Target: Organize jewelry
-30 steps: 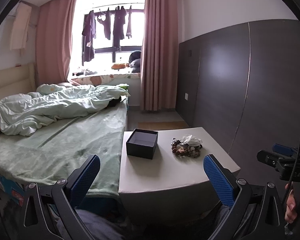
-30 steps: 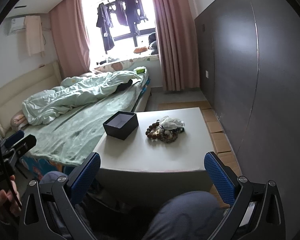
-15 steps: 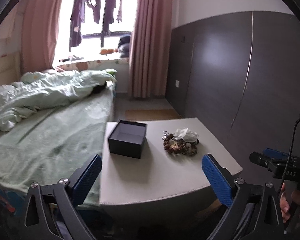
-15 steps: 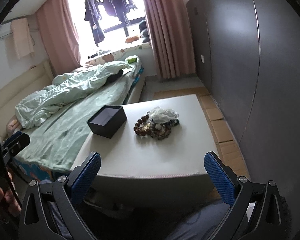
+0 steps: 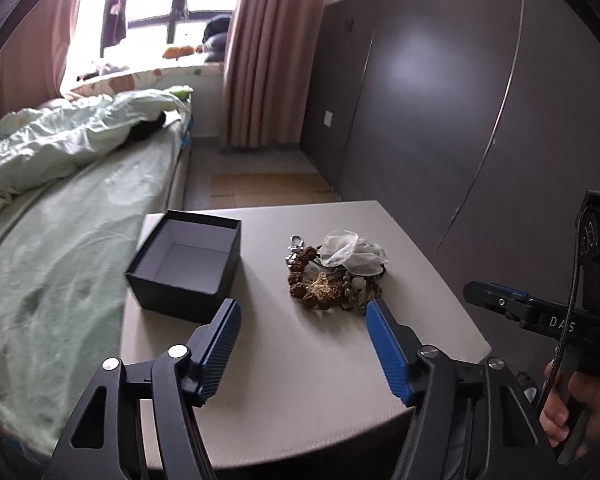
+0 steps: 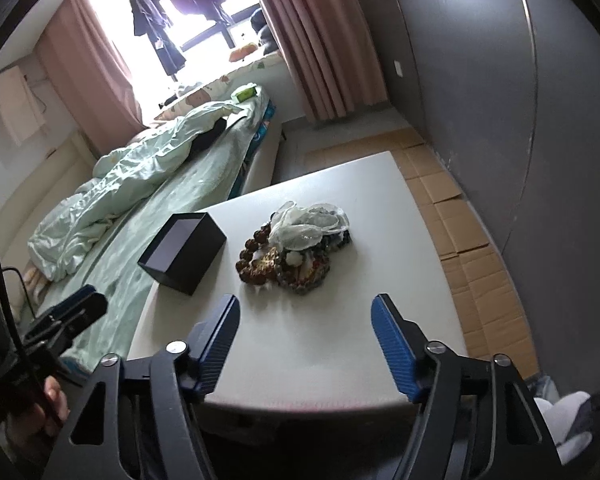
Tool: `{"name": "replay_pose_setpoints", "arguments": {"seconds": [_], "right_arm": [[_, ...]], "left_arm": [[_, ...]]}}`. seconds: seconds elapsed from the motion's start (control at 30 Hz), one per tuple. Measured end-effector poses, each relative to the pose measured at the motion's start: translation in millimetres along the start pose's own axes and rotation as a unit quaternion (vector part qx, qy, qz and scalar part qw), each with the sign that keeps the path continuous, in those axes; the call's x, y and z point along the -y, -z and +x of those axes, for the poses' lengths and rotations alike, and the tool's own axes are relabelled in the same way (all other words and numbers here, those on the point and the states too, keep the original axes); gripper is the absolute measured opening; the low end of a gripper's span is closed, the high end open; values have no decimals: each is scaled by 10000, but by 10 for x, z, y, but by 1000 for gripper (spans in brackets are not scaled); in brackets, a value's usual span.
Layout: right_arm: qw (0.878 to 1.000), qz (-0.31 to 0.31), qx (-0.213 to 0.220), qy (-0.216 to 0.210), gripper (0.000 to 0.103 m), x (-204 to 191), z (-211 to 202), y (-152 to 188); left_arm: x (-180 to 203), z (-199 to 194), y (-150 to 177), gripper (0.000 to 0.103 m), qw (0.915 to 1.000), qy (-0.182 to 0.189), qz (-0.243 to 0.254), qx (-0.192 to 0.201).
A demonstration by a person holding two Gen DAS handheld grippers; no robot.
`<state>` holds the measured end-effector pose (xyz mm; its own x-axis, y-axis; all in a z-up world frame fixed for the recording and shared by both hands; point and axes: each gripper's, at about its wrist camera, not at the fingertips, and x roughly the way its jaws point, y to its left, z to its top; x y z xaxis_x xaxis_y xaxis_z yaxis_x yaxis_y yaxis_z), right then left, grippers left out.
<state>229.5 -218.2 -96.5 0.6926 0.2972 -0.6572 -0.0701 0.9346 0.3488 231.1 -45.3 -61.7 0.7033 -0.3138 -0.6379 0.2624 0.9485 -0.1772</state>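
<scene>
A pile of jewelry [image 5: 332,280], bead bracelets with a clear plastic bag on top, lies on the pale table [image 5: 300,380]. It also shows in the right wrist view [image 6: 292,252]. An open, empty dark box [image 5: 186,262] stands to its left, also in the right wrist view [image 6: 184,252]. My left gripper [image 5: 303,312] is open and empty, above the table's near part, short of the pile. My right gripper [image 6: 305,310] is open and empty, above the table's near edge.
A bed with green bedding [image 5: 60,208] runs along the table's left side. A dark panel wall [image 5: 440,100] stands to the right. Cardboard sheets [image 6: 460,220] lie on the floor between table and wall. Pink curtains [image 5: 268,52] hang at the window.
Both grippers have moved forward and down towards the table; the box and the jewelry pile now look much larger. Both grippers stay open. Nothing on the table has moved.
</scene>
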Motion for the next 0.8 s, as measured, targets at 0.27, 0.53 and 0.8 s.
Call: {"name": "replay_pose_setpoints", "arguments": {"seconds": [0.27,0.53,0.8], "right_arm": [[9992,206,-246,-251,65,51,398,-359],[9966,267,-586,-505,65,-25,874,-681],[9917,266,-1160,-488,48,-108,1505,-776]], "left_arm": [[-29,578,-254,58,9983,110,-105,-569],[-136,988,-418,58,9951,41,-228,-960],[-342,1274,-465,58,9900,-40,-538,-1303]]}}
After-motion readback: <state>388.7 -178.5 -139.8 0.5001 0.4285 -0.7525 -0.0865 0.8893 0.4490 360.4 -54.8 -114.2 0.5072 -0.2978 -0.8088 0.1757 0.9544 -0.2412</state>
